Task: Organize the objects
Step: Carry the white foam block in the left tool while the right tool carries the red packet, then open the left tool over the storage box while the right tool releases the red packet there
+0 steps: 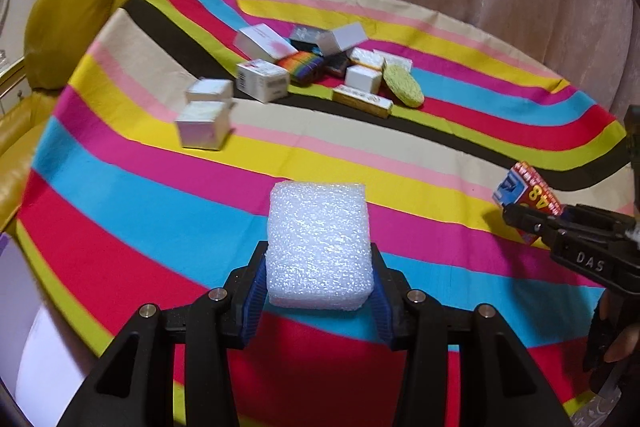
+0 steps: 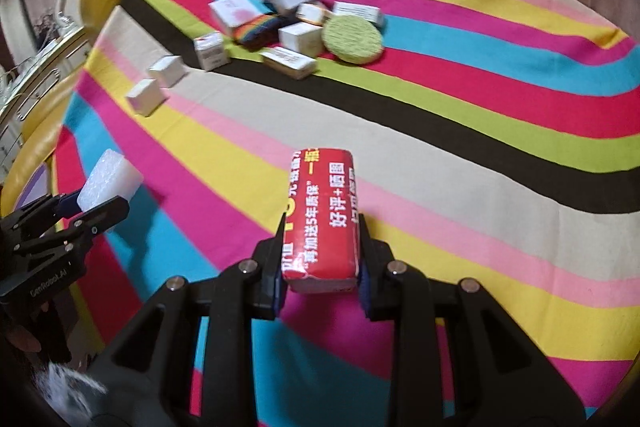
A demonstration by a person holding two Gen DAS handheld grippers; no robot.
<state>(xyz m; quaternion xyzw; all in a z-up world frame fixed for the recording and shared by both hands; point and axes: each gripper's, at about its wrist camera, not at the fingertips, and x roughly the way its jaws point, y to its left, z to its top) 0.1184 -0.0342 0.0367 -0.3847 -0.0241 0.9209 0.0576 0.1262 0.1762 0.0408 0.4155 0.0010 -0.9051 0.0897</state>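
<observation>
A heap of small boxes [image 1: 316, 63] with a green round pad [image 1: 403, 85] lies near the far edge of the striped table [image 1: 460, 155]. Above the near edge, the left gripper [image 1: 318, 267] clamps a white foam block [image 1: 319, 243]; the right gripper [image 2: 320, 259], angled downward, grips a red packet [image 2: 322, 215].

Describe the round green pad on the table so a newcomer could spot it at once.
Start at the table's striped cloth and find the heap of small boxes at its far side. The round green pad lies flat at the right end of that heap, on the red and green stripes. It is the only round, pale green, rough-textured thing among the boxes.
</observation>
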